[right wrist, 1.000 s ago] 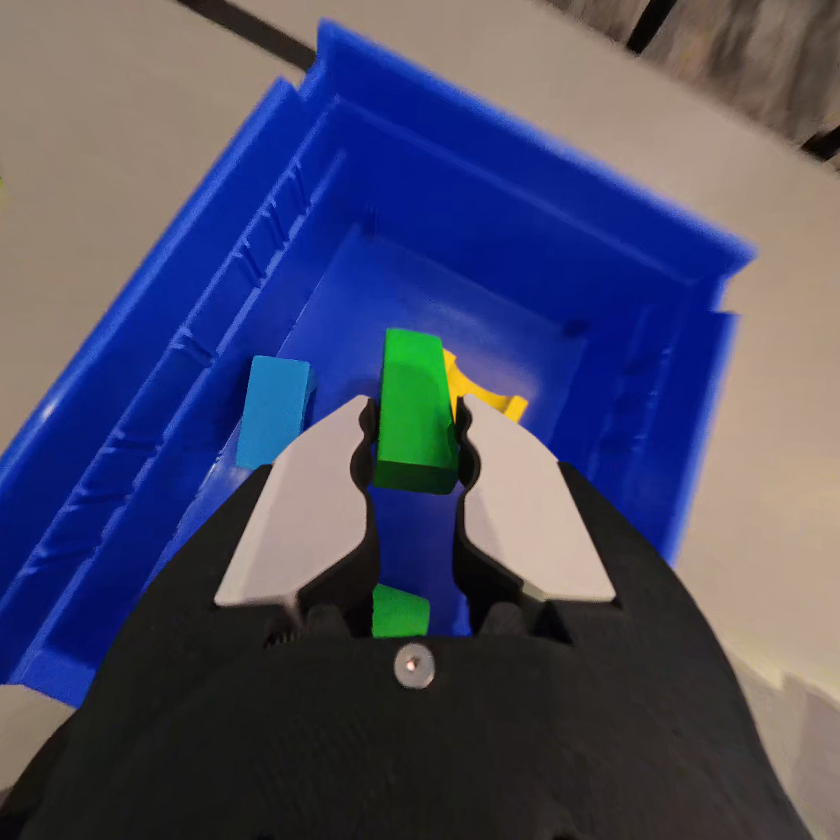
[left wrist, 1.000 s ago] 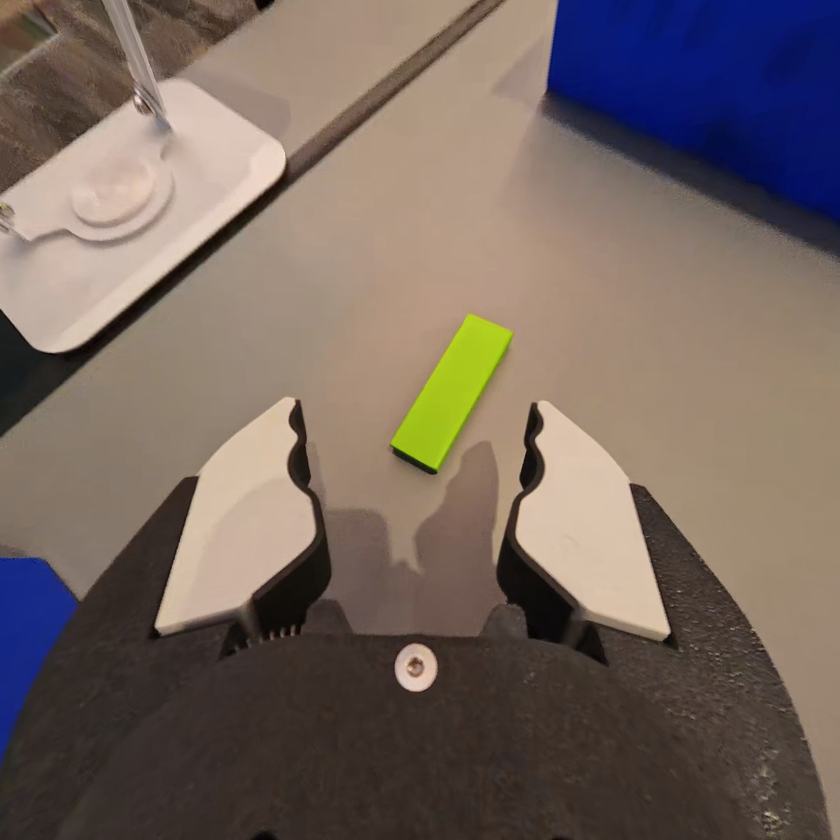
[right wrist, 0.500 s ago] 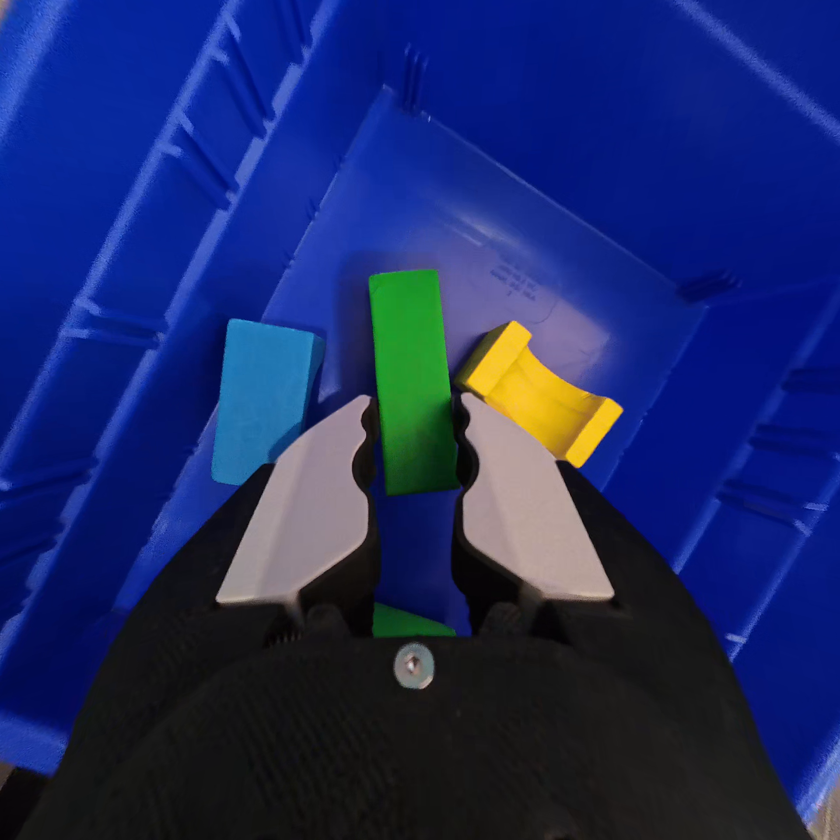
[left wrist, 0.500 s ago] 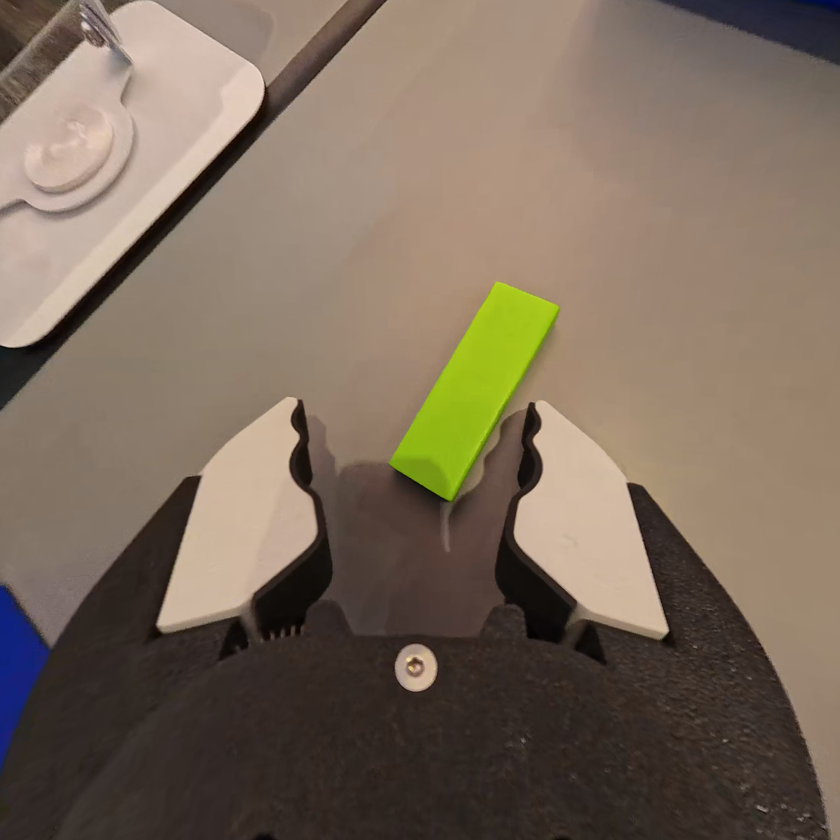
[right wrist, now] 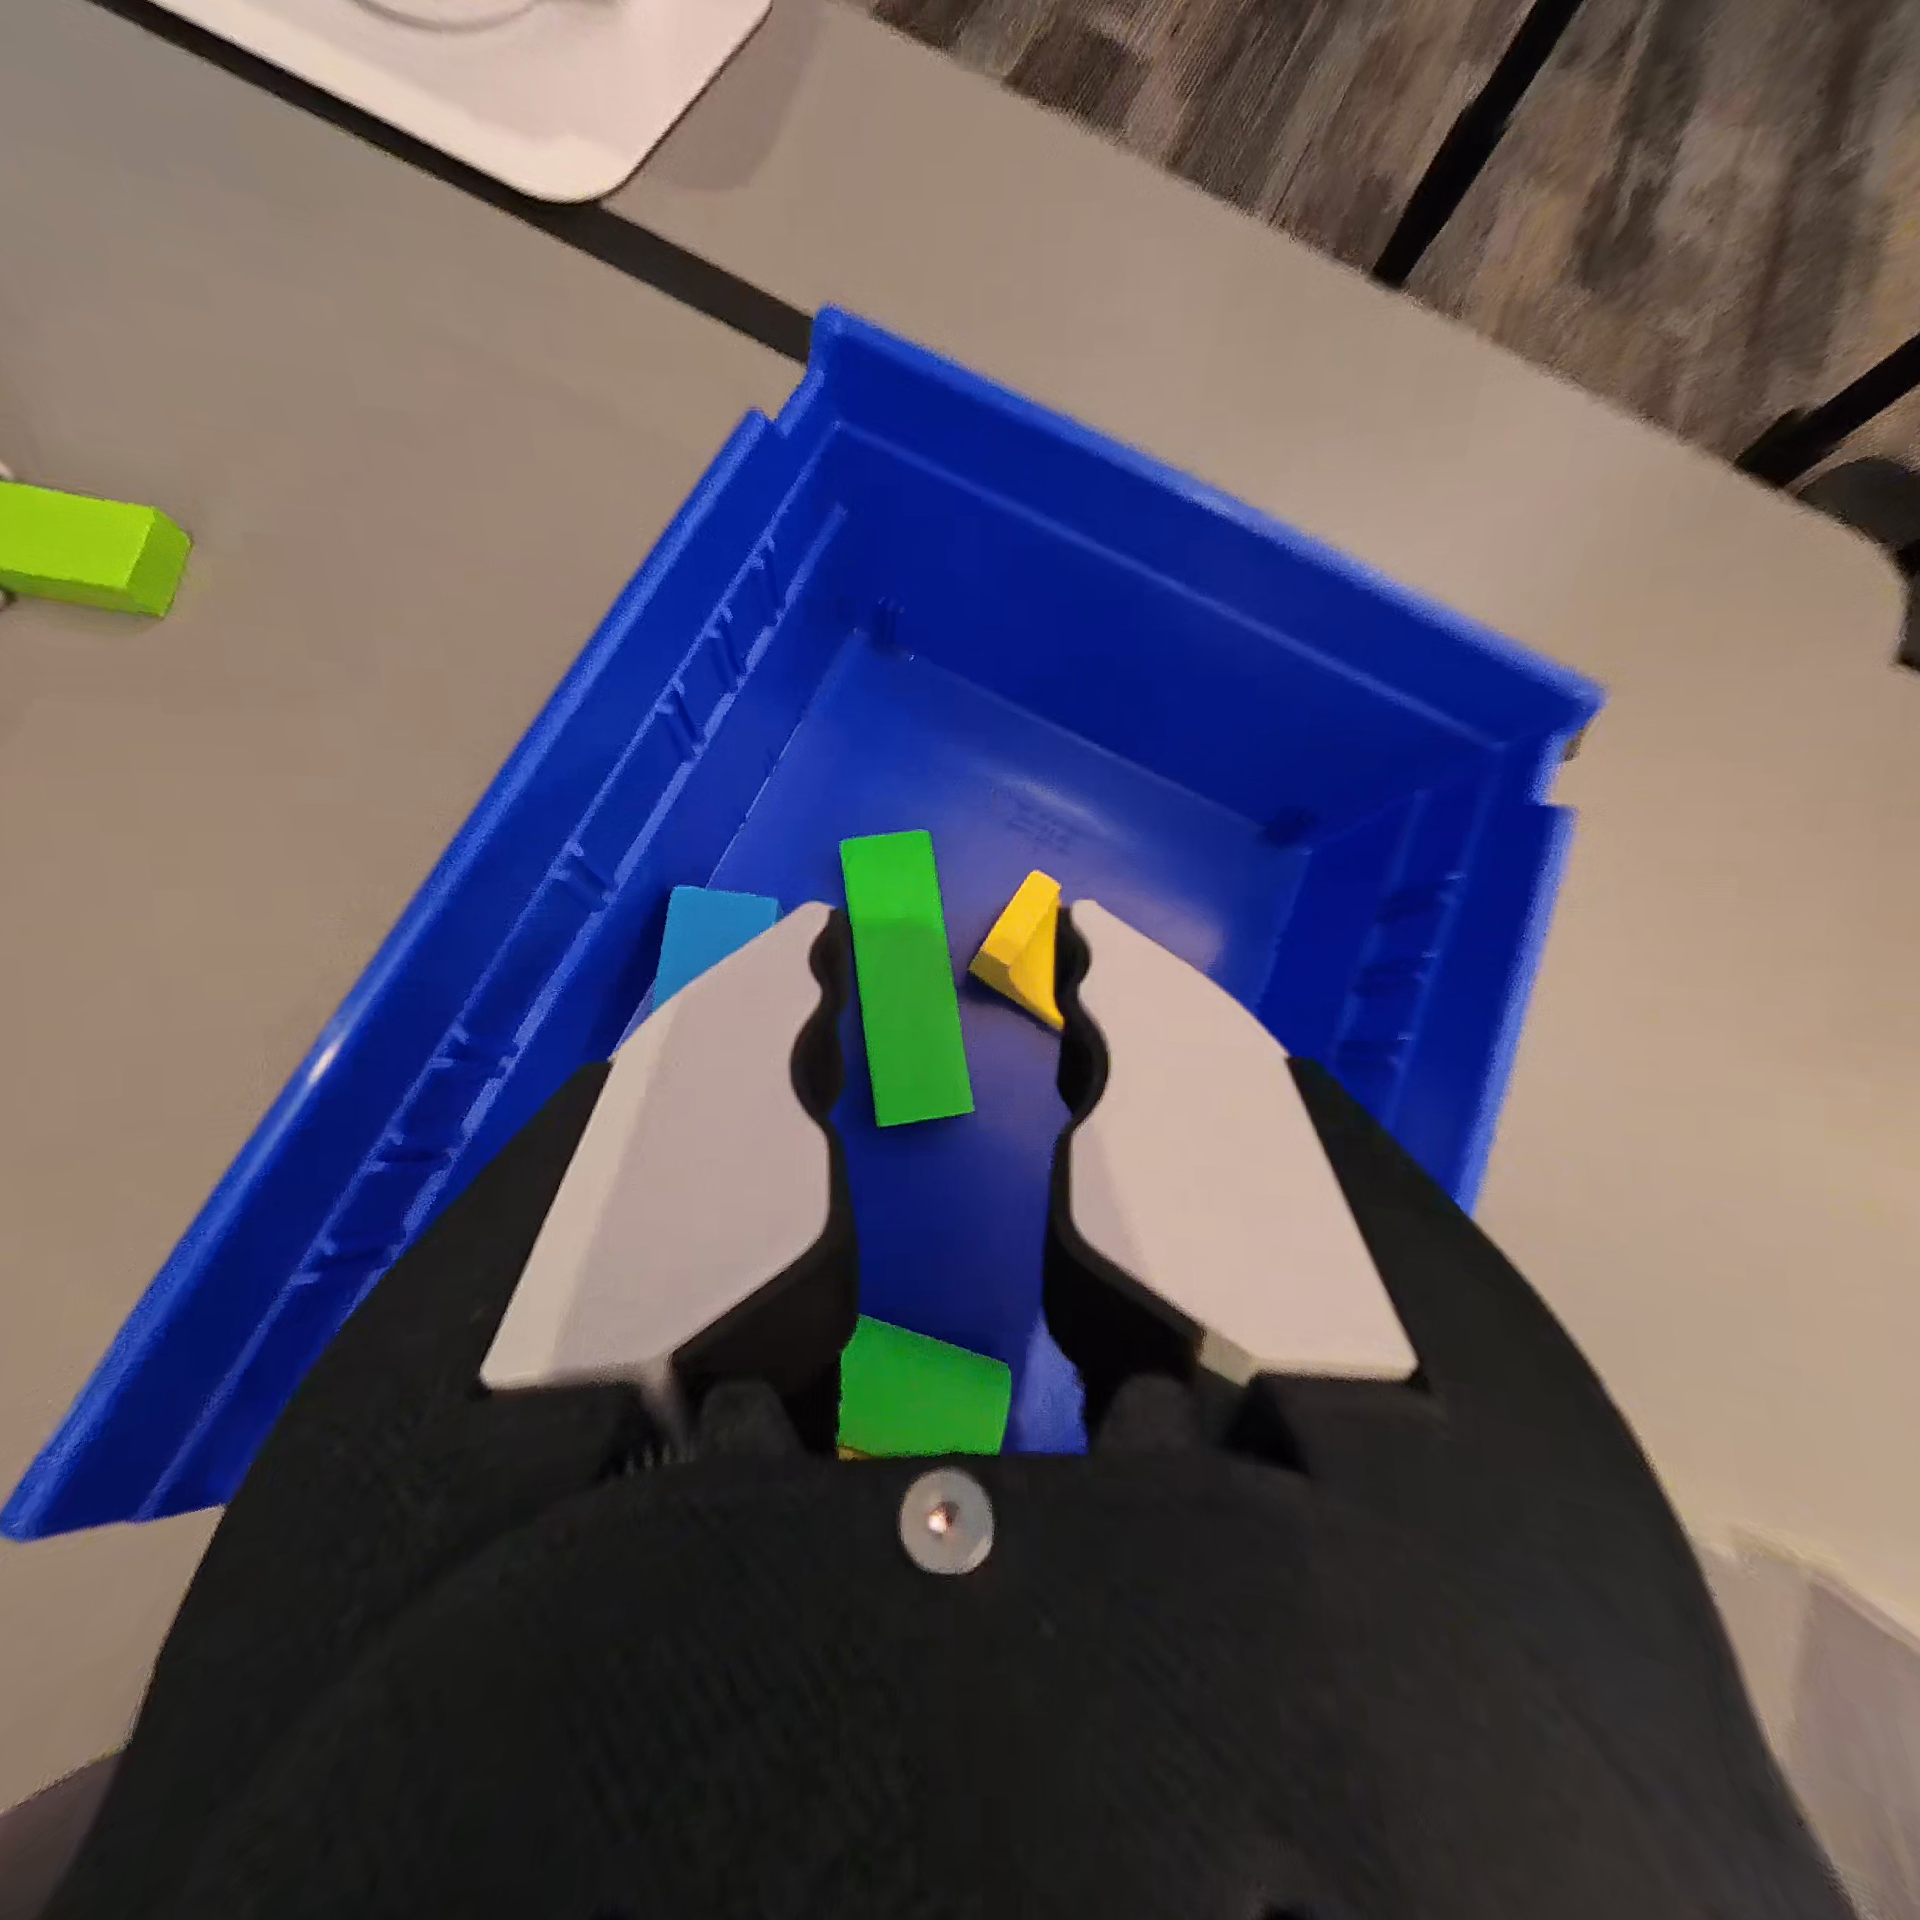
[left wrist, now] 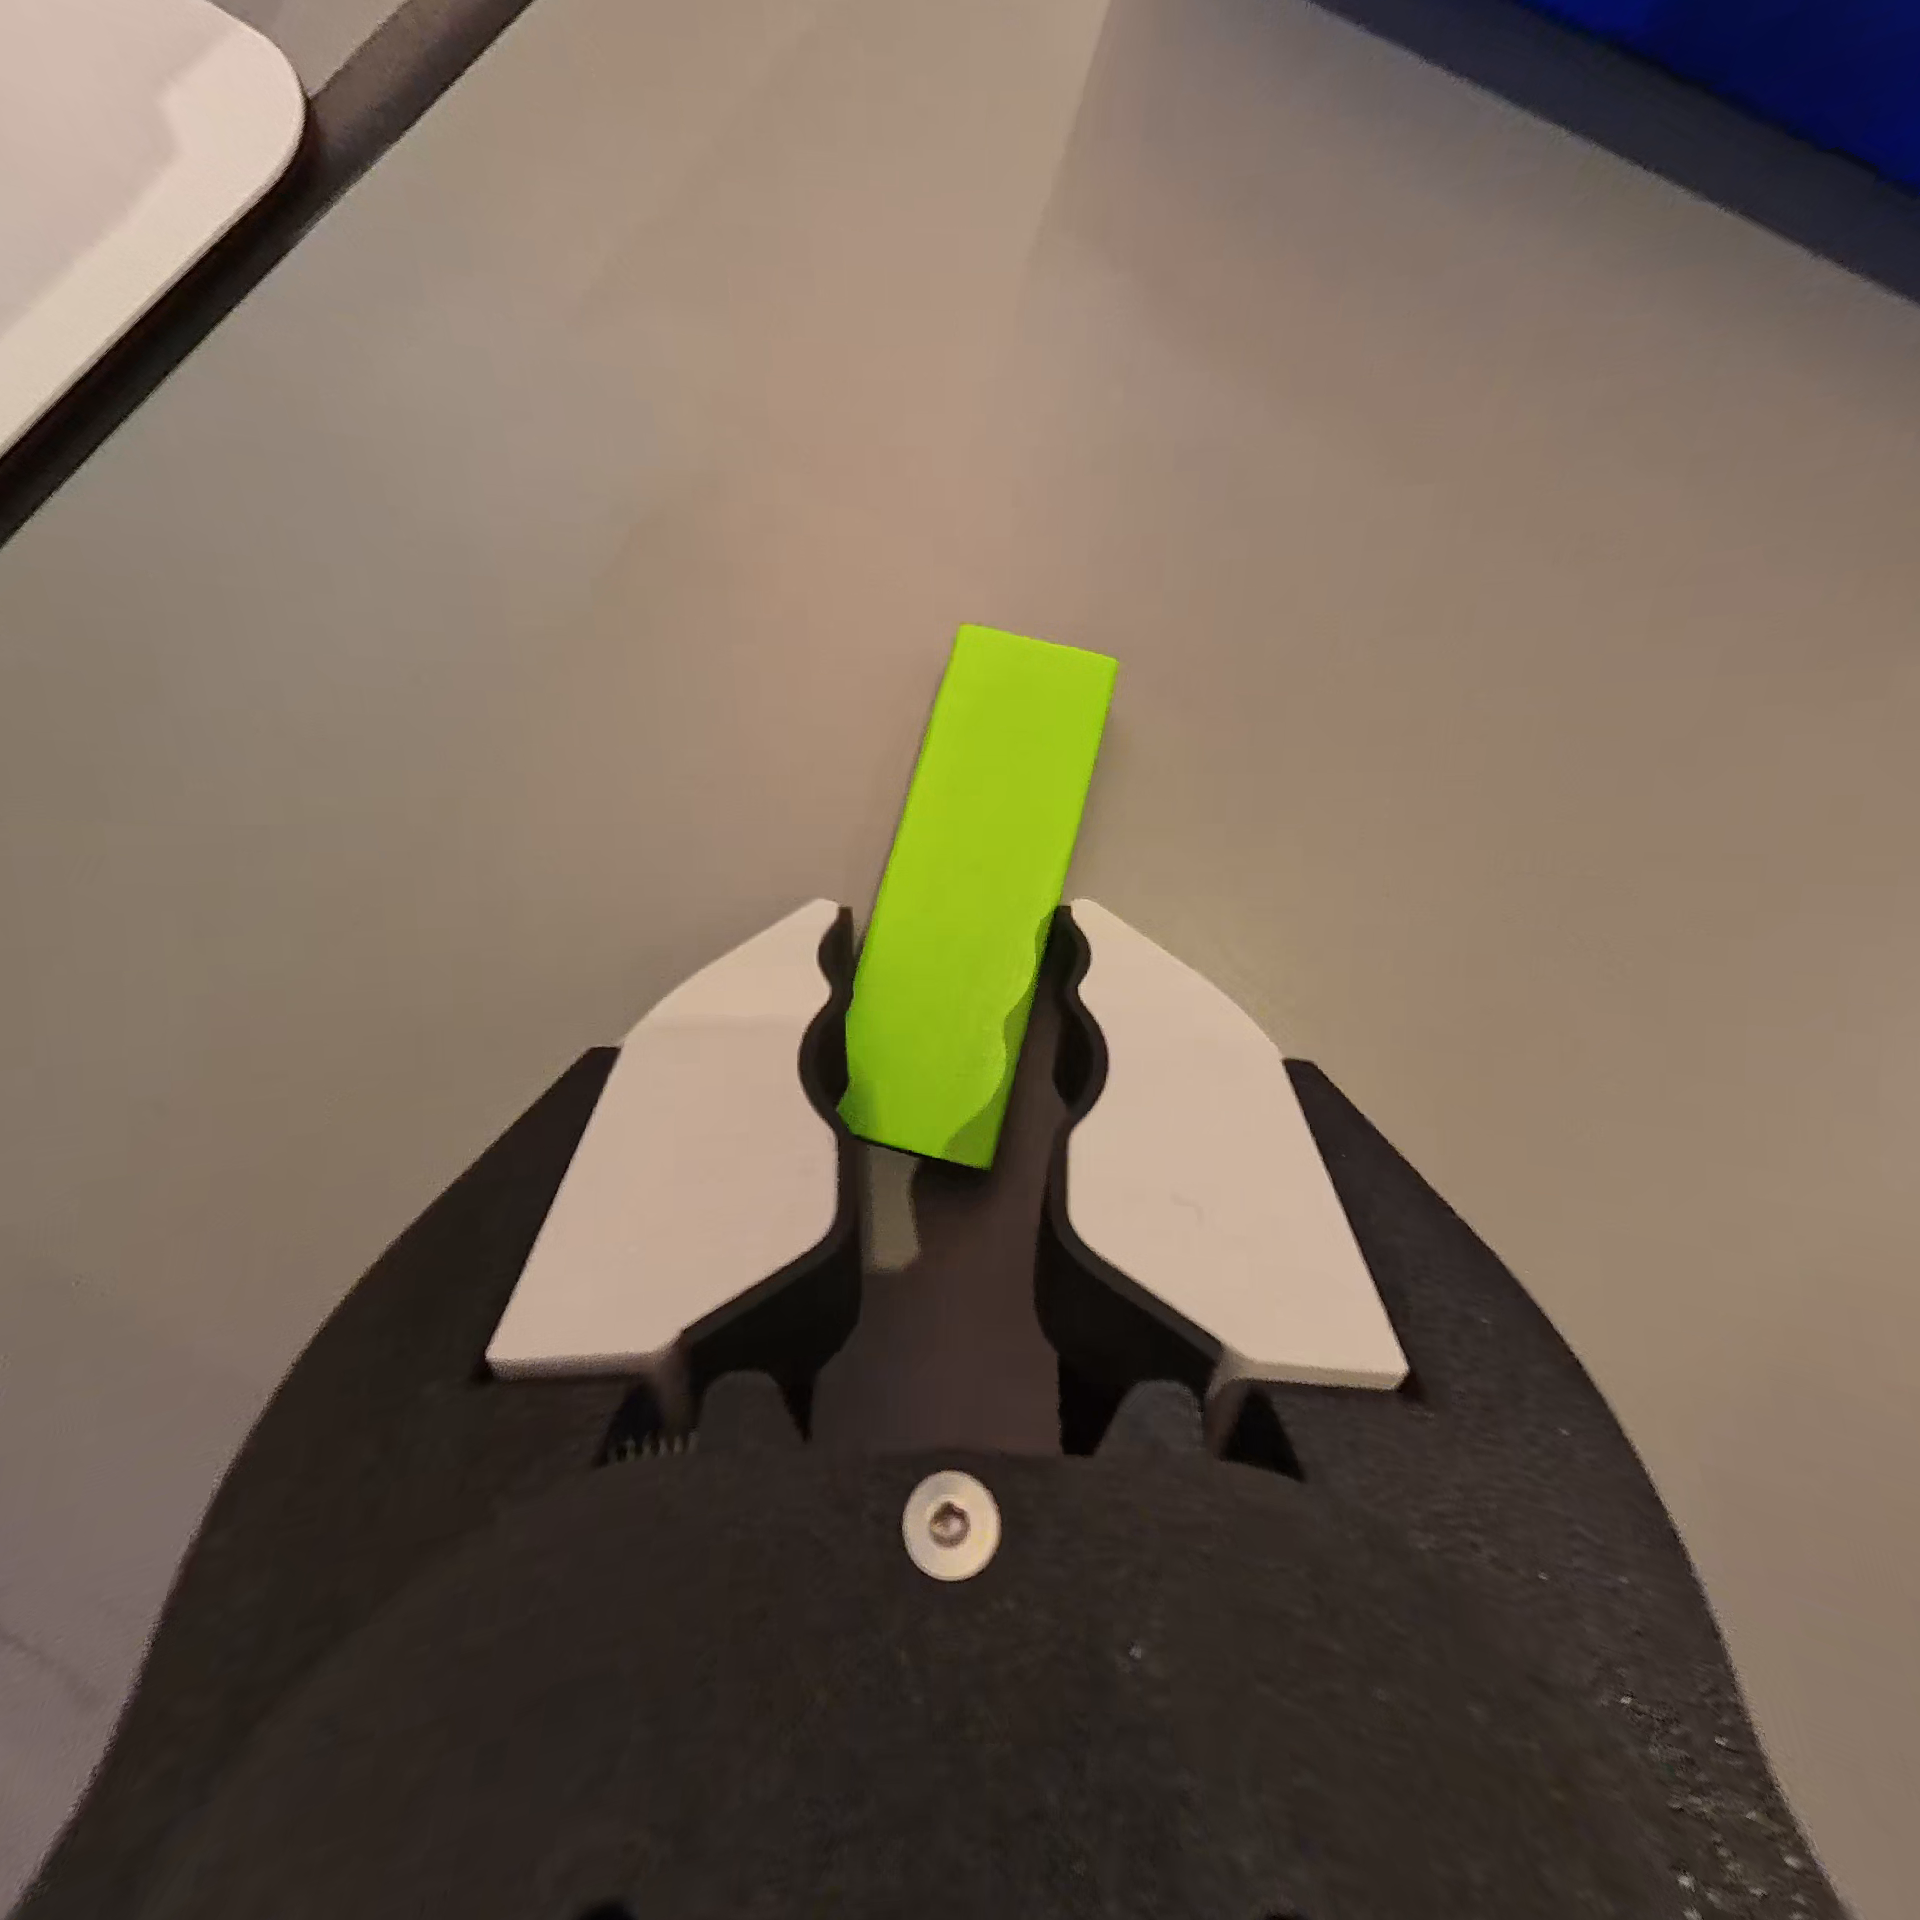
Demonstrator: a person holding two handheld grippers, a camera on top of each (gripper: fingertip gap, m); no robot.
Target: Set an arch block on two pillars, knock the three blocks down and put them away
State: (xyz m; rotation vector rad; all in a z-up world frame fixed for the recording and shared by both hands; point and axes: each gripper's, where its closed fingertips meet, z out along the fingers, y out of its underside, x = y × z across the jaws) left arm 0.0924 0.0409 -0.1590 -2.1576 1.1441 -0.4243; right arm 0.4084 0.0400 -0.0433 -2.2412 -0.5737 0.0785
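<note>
Pinches a lime-green block (left wrist: 987, 831) at its near end with the left tool (left wrist: 953, 914), jaws drawn in narrow, one finger pressed to each long side. Lies flat on the grey surface (left wrist: 1455, 727) all the same, pointing away from the camera and leaning a little to the right (not lifted, as far as can be told). Catches only a corner of a white tray-like base (left wrist: 125, 208) at the upper left, beyond a dark seam in the surface, and a sliver of the blue bin (left wrist: 1766, 62) at the upper right, well apart from the block.

Hovers over the open bin (right wrist: 1195, 488) with the right tool (right wrist: 948, 920), jaws parted to a middling width and gripping nothing. Frames a dark green block (right wrist: 904, 987) between the fingers, down on the bin floor and clear of both. Sits just beside a light blue block (right wrist: 707, 930) on its left, half hidden behind the left finger, and a yellow arch block (right wrist: 1023, 951) on its right, mostly hidden behind the right finger. Shows a second green block (right wrist: 920, 1387) closer in, low between the finger bases, also in the bin.

Picks up the same lime-green block (right wrist: 83, 561) at the far left edge of the right wrist view, on the surface outside the bin. Takes in the white base (right wrist: 540, 94) along the top, and patterned floor (right wrist: 1558, 156) past the surface's far edge.
</note>
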